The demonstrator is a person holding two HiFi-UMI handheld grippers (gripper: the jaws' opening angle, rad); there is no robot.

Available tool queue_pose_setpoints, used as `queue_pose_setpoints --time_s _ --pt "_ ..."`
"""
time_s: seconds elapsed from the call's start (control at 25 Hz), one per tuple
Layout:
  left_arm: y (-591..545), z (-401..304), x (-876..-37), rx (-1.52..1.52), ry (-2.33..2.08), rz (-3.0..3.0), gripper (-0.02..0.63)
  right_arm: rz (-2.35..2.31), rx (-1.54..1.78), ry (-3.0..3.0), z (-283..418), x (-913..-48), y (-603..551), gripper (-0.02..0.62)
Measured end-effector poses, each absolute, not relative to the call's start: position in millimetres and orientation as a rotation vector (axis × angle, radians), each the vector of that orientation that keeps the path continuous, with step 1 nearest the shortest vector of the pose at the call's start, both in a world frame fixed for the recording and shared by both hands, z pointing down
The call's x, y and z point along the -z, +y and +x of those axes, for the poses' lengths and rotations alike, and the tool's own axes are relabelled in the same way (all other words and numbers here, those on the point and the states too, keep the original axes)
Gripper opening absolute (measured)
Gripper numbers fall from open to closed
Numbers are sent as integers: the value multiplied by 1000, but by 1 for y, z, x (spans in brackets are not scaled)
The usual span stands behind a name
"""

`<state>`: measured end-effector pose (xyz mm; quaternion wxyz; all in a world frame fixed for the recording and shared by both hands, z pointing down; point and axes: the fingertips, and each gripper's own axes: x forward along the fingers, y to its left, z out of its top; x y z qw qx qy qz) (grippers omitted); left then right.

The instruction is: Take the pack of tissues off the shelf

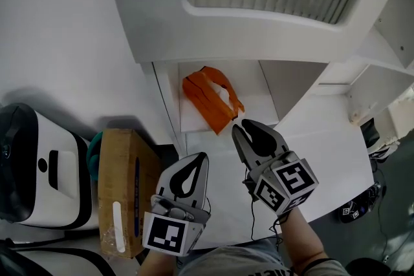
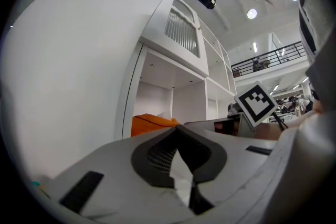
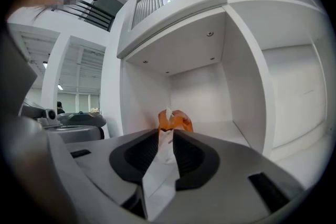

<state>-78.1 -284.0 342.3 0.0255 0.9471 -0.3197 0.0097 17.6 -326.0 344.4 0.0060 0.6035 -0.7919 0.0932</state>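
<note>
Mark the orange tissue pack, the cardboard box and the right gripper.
orange tissue pack [image 1: 200, 97], head view, on the left half of its wrapper.
cardboard box [image 1: 119, 171], head view, on its top face.
right gripper [image 1: 242, 125], head view, midway between its fingertips.

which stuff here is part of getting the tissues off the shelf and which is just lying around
Job: orange pack of tissues, the shelf compartment it lies in, right gripper, jaws open, close to the pack.

Lying about: cardboard box, white and black device beside it, left gripper, jaws shut, farther from the shelf.
</note>
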Motion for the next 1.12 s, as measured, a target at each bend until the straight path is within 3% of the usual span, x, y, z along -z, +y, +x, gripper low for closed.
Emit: queue_pose_setpoints --time_s 0.76,1.12 --pt "-305 -88 -342 82 -1056 2911 25 1911 -268 -2463 13 -341 -354 221" --pt "-310 -98 -345 72 -1091 2889 25 1946 -292 -2433 11 -346 -368 225"
